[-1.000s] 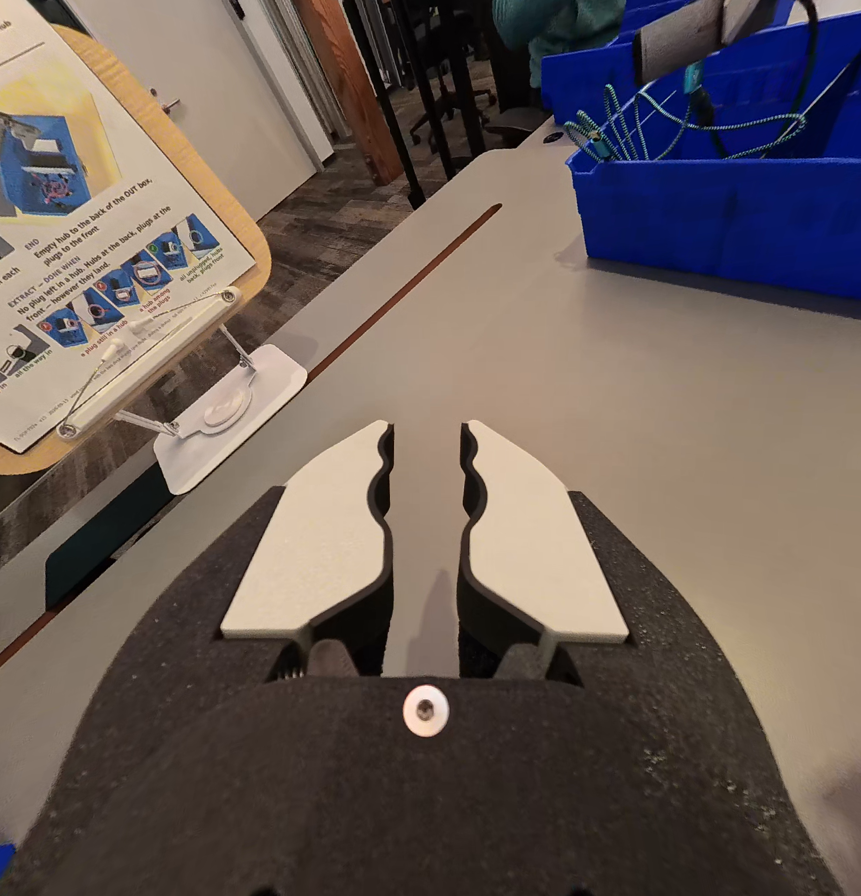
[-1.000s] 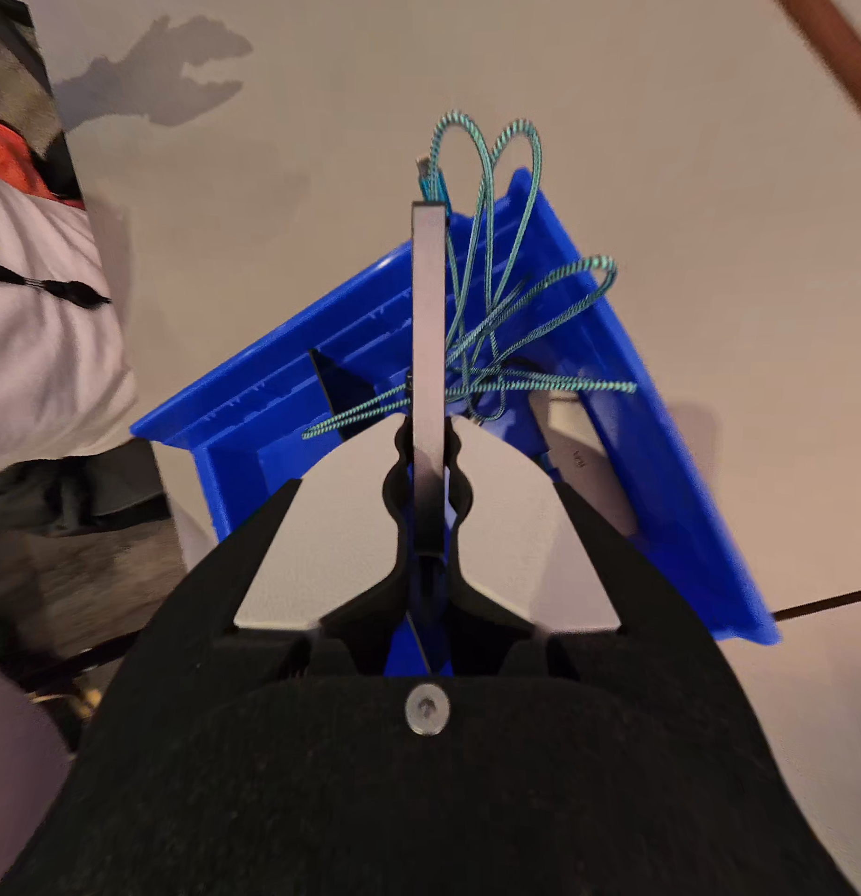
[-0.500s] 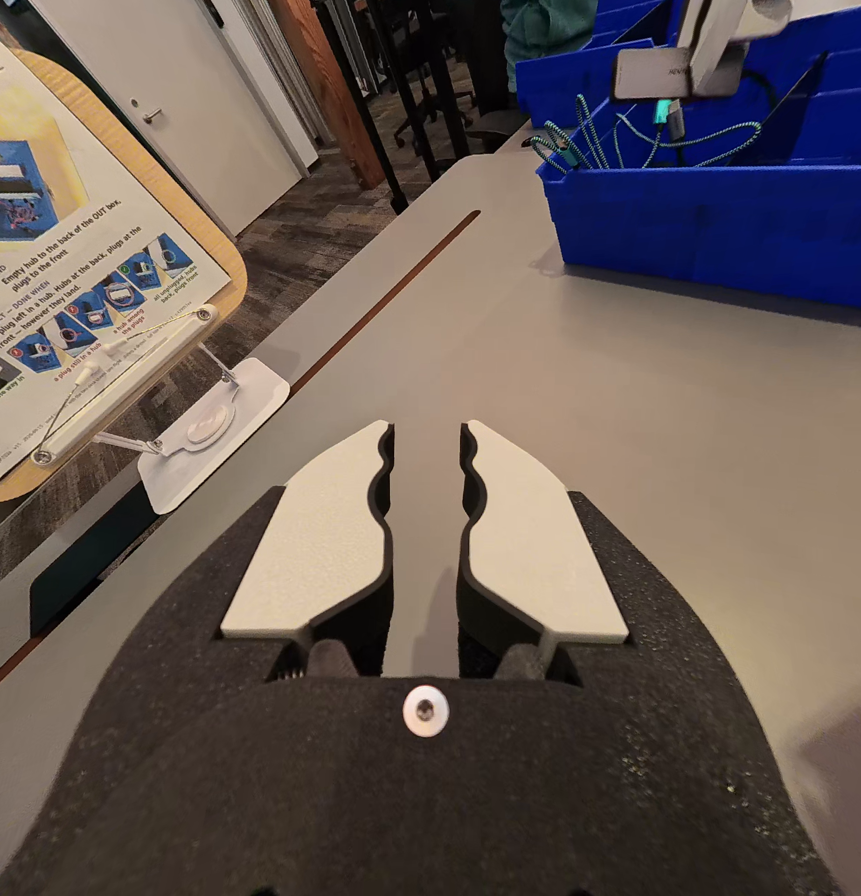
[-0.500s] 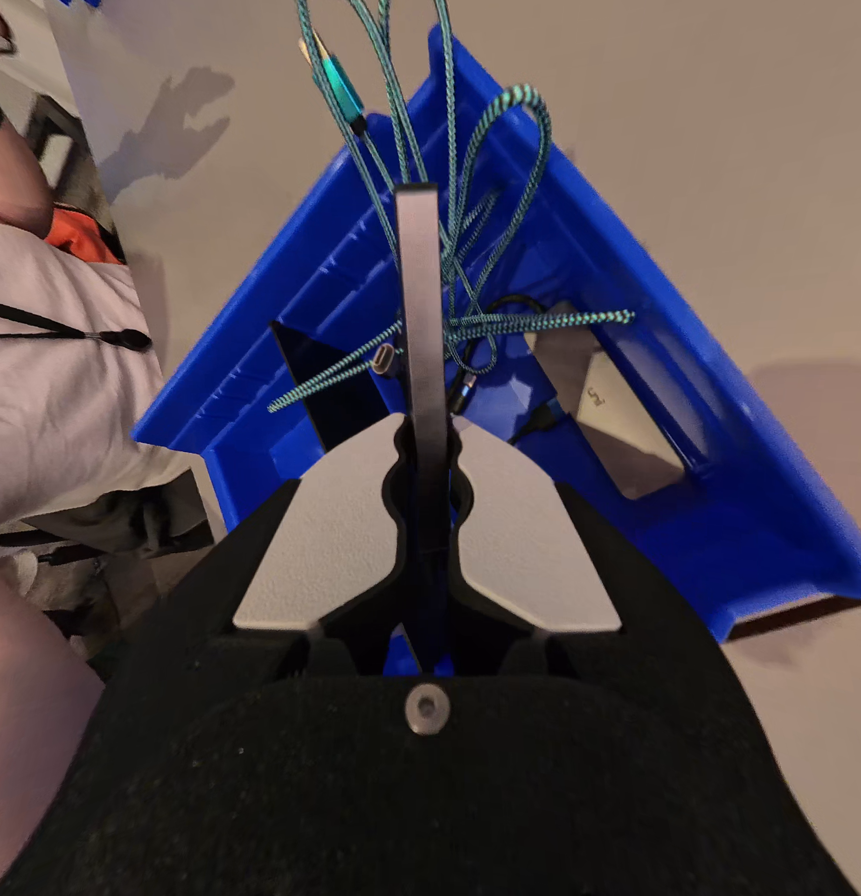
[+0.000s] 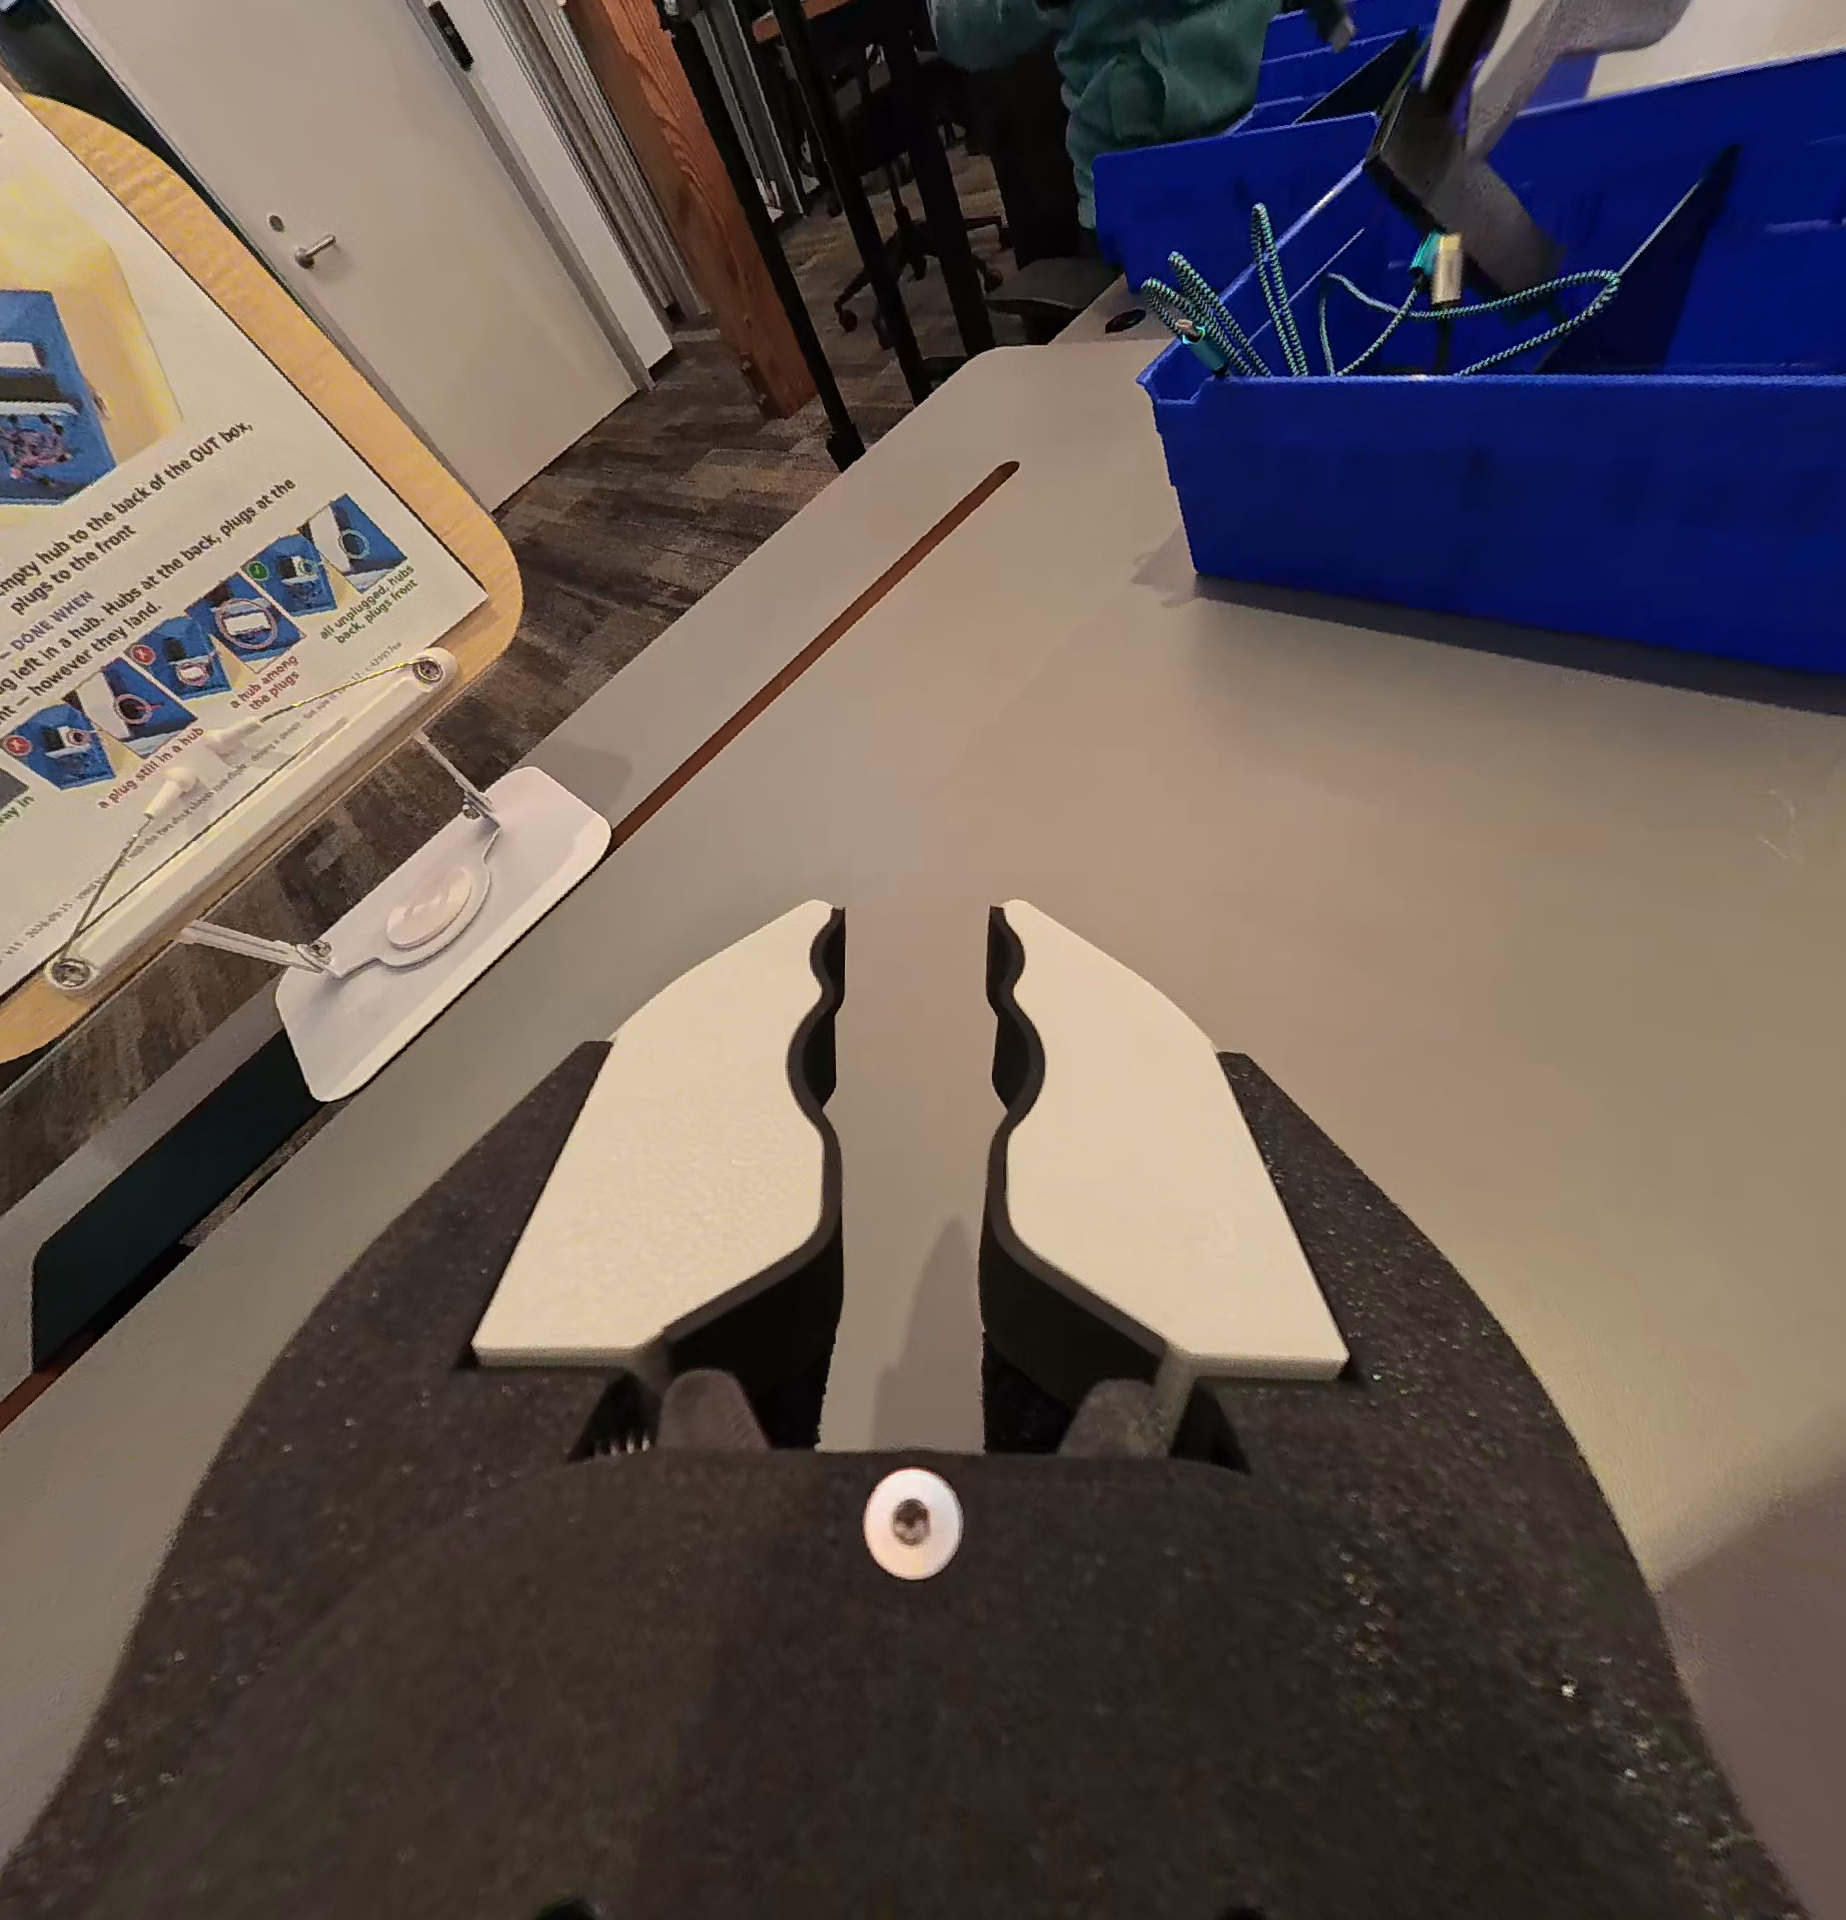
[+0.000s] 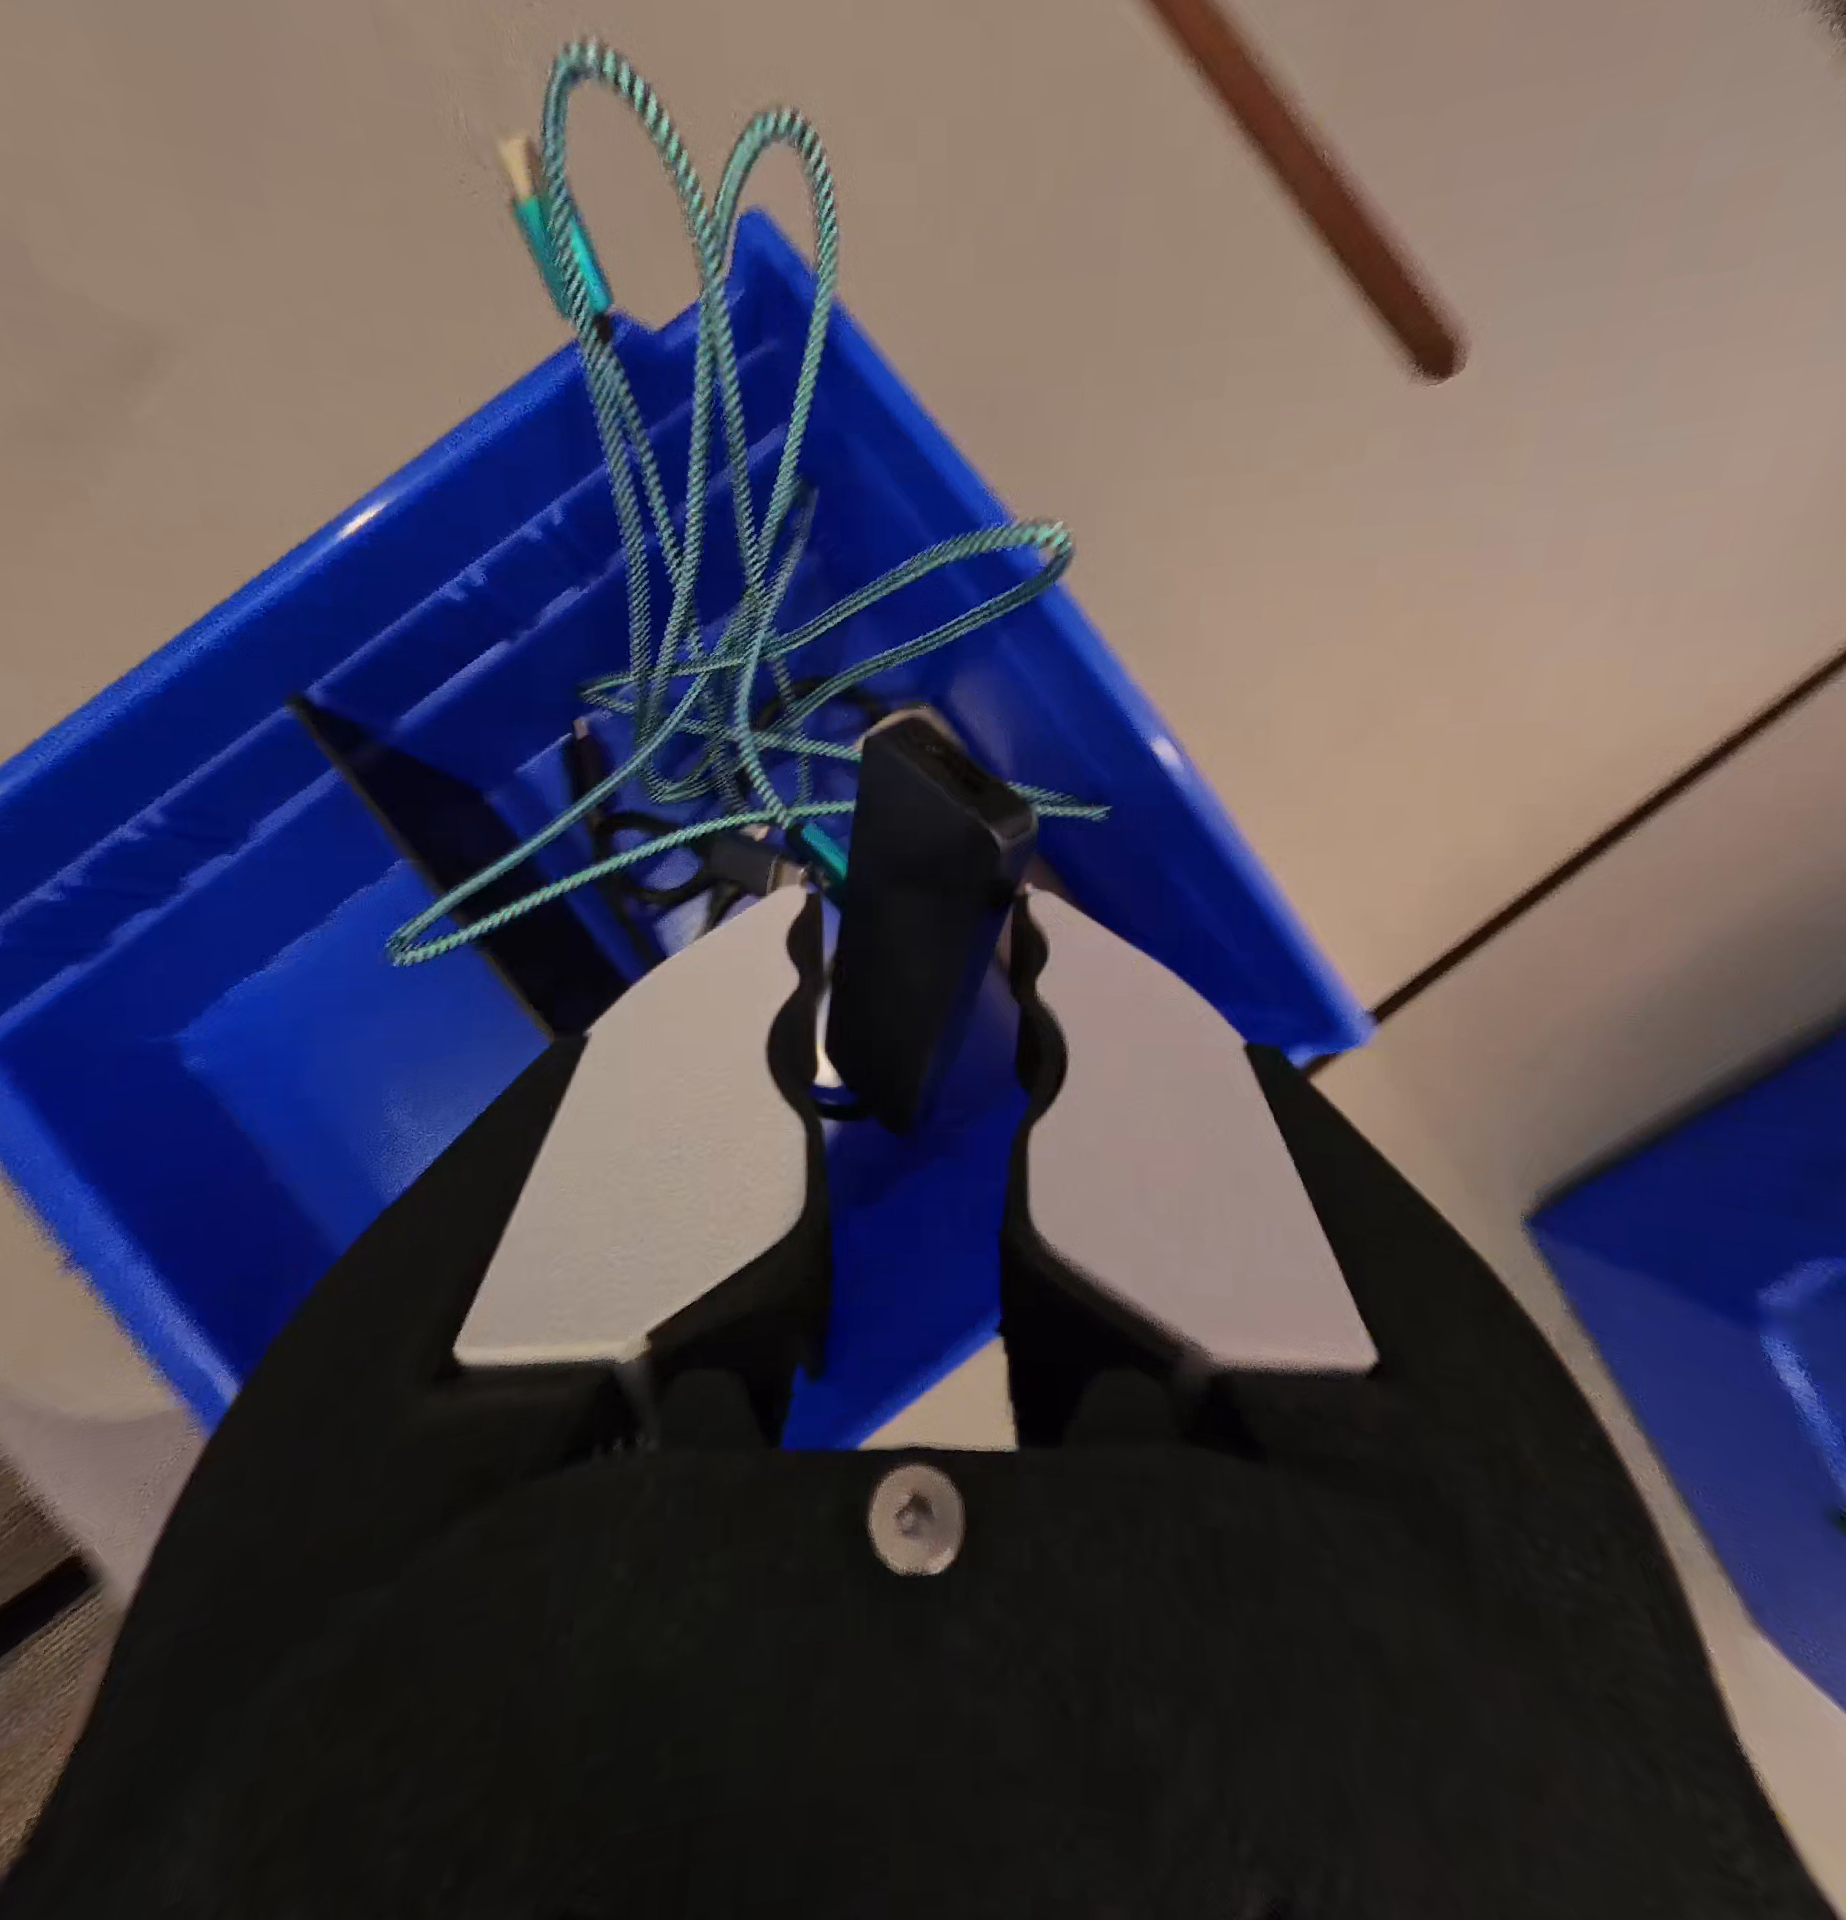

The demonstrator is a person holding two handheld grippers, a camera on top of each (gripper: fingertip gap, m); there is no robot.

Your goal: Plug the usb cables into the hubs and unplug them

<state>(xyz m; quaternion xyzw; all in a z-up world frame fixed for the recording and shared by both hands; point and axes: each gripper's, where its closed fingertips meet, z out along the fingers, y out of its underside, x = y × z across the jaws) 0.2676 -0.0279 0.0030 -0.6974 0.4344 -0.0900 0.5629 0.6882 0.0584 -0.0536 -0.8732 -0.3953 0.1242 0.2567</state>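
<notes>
My right gripper (image 6: 914, 899) hovers over a blue bin (image 6: 275, 790), jaws spread. A dark grey USB hub (image 6: 924, 935) sits tilted and loose between the fingertips. A teal plug (image 6: 825, 854) is at its lower side. Teal braided cables (image 6: 711, 582) loop out of the bin, with a free plug (image 6: 555, 249) at the far end. My left gripper (image 5: 916, 914) is open and empty, low over the grey table (image 5: 1314, 935). From there the bin (image 5: 1521, 488), the cables (image 5: 1262, 301) and the hub (image 5: 1459, 197) show at the upper right.
An instruction sheet on a white stand (image 5: 171, 623) is at the table's left edge. A brown slot (image 5: 846, 623) runs along the tabletop. A second blue bin (image 6: 1729, 1403) stands to the right of the first, and more blue bins (image 5: 1262, 156) stand behind. The tips of one gripper are about 45 cm away from the tips of the other.
My right gripper's jaws have opened. The hub, clamped edge-on before, now leans loose between the fingers. The left gripper has barely moved.
</notes>
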